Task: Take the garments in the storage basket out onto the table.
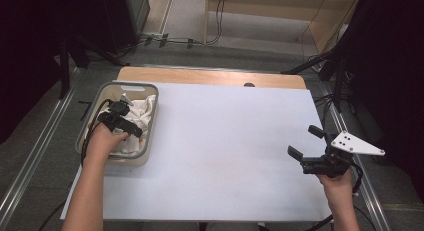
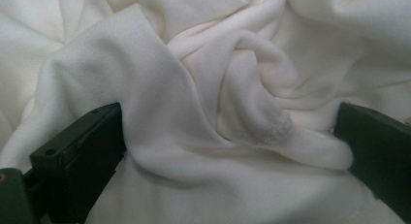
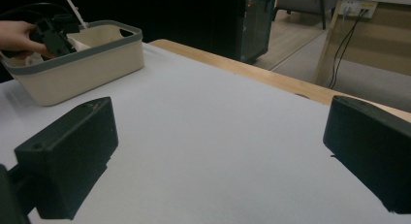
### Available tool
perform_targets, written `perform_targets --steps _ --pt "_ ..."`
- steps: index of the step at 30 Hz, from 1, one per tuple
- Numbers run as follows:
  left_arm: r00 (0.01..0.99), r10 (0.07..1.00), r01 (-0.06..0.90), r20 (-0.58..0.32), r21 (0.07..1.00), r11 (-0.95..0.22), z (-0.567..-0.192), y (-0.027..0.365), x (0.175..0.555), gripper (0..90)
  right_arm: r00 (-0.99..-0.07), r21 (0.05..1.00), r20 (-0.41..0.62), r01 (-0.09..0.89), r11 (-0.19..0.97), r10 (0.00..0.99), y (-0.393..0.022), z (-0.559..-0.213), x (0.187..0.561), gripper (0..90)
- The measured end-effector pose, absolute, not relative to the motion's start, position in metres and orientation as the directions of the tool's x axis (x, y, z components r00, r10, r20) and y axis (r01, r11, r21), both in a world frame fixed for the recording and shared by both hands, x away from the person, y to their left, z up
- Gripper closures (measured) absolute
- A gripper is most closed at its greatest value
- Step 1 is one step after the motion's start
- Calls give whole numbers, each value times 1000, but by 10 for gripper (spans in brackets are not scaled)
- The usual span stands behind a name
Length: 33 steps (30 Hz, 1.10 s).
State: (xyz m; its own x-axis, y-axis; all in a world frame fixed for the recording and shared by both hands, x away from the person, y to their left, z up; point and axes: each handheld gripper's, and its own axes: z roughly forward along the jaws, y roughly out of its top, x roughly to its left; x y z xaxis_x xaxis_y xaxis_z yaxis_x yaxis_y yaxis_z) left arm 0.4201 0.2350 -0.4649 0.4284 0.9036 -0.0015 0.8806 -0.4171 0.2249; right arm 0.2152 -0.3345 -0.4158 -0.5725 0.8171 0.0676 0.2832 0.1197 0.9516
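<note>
While my left gripper (image 2: 228,136) sits wide-open w/ jaws pressed into the crumpled white fleece cloth (image 2: 203,88) inside the beige plastic basket (image 1: 150,93) at the table's left edge, it's soft, light; probably best pinched at a raised fold. Right gripper (image 1: 306,141) wide, empty, near right edge.

A wooden table (image 1: 210,77) is covered by a white sheet (image 1: 225,141). A beige basket (image 3: 92,64) with a grey rim is set directly on the sheet, seen well beyond the left jaw in the right gripper view.
</note>
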Motion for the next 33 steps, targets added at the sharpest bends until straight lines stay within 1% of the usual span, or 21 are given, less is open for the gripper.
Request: perform_targets --steps 10,11,16,17,21,24,25,28,32,33 --pt "431 902 880 17 213 -424 -468 233 420 0 -571 952 67 282 119 818 -335 -416 215 0" --pt "431 902 881 18 210 -425 -469 233 420 24 -571 952 68 282 118 818 -335 -416 215 0" --pt "427 904 882 27 209 -423 -468 233 420 64 -571 952 68 283 119 818 -335 -416 215 0" --pt "431 902 880 30 209 -427 -467 232 420 125 -570 952 69 284 117 818 -335 -416 215 0" --pt "448 894 868 35 224 -443 -462 231 418 284 -572 952 70 283 117 817 -334 -416 215 0" --pt "447 894 866 40 230 -444 -461 231 417 371 -574 951 70 284 118 816 -334 -416 216 0" --pt "445 895 867 39 231 -442 -460 231 417 371 -574 951 70 284 118 816 -334 -416 216 0" --pt "452 891 862 40 239 -448 -458 232 416 490 -573 952 69 283 119 816 -334 -416 215 0" --pt "459 888 859 43 234 -455 -457 232 416 576 -571 952 67 282 119 818 -335 -416 215 0" --pt "459 887 858 52 233 -458 -456 232 416 612 -571 952 68 282 117 818 -335 -416 215 0"
